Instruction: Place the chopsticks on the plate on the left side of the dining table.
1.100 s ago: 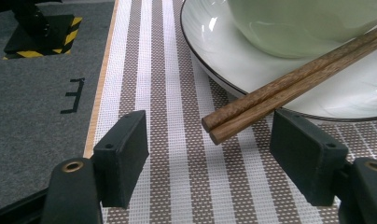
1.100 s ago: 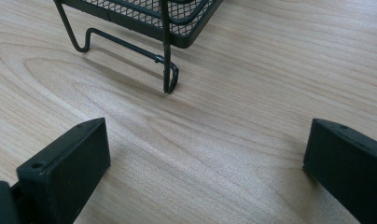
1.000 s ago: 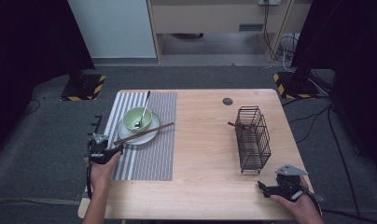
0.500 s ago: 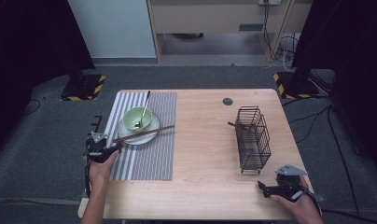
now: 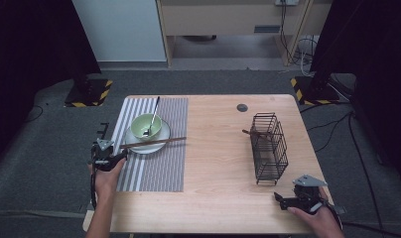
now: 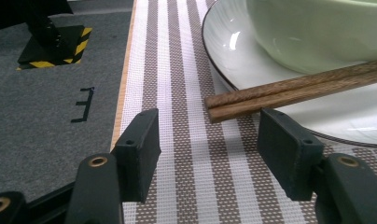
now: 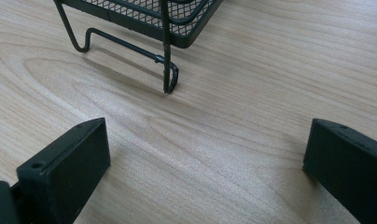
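Left gripper point(image 6: 207, 154): matte black jaws half open, just been closing, touching nothing. Woven striped mat point(image 6: 177, 70) beneath. Square-ended wooden chopsticks point(image 6: 289, 91) just beyond right jaw, lying across glossy white plate point(image 6: 233, 51); pale green bowl point(image 6: 317, 28) behind.

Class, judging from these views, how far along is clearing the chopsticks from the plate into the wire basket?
Possibly done: one brown stick already lies in the wire basket. In hand: the left gripper, jaws just closing, frames the end of the chopsticks without touching. Left: grasping them off the plate and carrying them over. The right gripper waits open.
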### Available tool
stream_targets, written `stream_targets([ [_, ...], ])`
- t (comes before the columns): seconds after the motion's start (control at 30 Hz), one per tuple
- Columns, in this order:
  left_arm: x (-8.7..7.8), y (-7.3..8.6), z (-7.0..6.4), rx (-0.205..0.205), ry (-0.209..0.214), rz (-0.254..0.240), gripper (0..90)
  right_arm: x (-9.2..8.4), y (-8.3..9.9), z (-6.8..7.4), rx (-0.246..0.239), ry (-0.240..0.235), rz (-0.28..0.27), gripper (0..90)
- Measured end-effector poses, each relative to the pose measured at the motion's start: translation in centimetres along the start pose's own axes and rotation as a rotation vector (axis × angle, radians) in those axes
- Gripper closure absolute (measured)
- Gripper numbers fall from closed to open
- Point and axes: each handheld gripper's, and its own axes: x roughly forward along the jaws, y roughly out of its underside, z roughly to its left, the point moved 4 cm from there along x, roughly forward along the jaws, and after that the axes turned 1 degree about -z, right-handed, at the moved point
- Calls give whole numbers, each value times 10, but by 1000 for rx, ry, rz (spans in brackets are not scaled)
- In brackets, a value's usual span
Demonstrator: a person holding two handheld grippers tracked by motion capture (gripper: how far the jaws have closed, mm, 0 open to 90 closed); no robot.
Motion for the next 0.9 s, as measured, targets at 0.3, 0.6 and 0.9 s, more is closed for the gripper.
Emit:
stream_targets([
  [0.3, 4, -2, 2, 1, -8, 2, 408, 0, 0, 0, 0, 0, 0, 5],
  [0.6, 2, -2, 6, -17, -9, -9, 428, 0, 0, 0, 1, 2, -1, 6],
  [0.9, 5, -2, 10, -56, -1, -18, 427, 0, 0, 0, 2, 2, -1, 6],
])
